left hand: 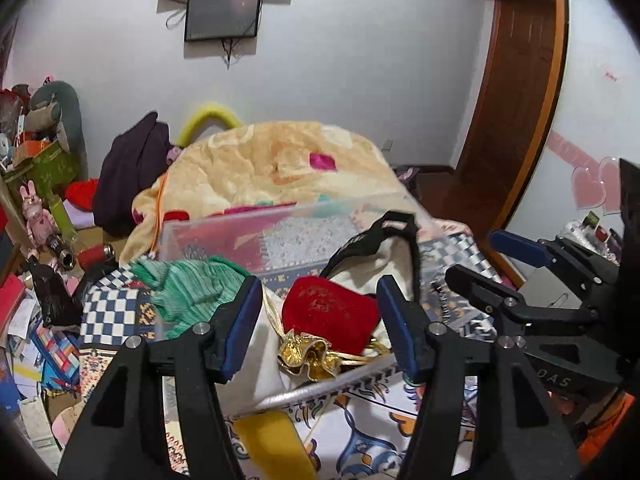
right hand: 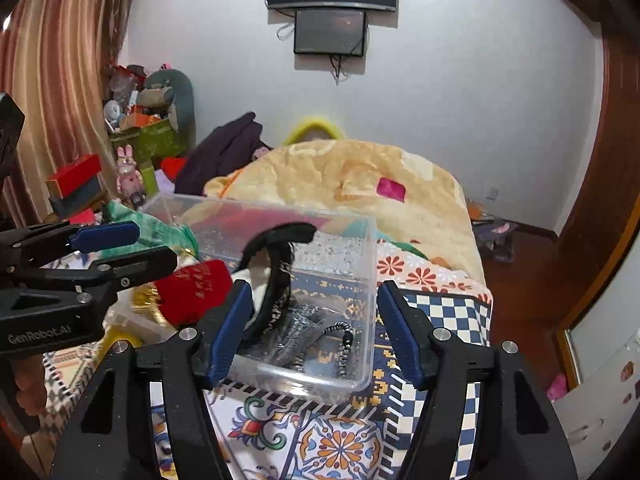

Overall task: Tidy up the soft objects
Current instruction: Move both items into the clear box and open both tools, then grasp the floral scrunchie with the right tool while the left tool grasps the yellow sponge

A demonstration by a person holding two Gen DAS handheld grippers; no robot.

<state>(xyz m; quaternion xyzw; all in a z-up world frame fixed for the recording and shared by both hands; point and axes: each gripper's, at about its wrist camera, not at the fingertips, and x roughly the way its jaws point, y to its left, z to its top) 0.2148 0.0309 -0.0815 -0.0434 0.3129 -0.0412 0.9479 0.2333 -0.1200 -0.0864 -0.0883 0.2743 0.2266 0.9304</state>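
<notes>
A red velvet pouch (left hand: 330, 312) with a gold drawstring top lies on a cream cloth bag with black straps (left hand: 394, 240), on the patterned bedspread. My left gripper (left hand: 316, 326) is open, its blue pads on either side of the pouch, not touching it. A clear plastic bin (right hand: 360, 276) stands on the bed; black and grey soft items (right hand: 298, 328) lie in it. My right gripper (right hand: 316, 330) is open and empty over the bin's near end. The pouch also shows in the right wrist view (right hand: 192, 288). A green knit cloth (left hand: 192, 288) lies to the left.
A folded peach blanket (left hand: 276, 164) lies behind the bin. A yellow soft item (left hand: 276, 444) lies at the near edge. Cluttered boxes, toys and papers (left hand: 36, 208) fill the left side. A wooden door frame (left hand: 516, 92) stands at the right.
</notes>
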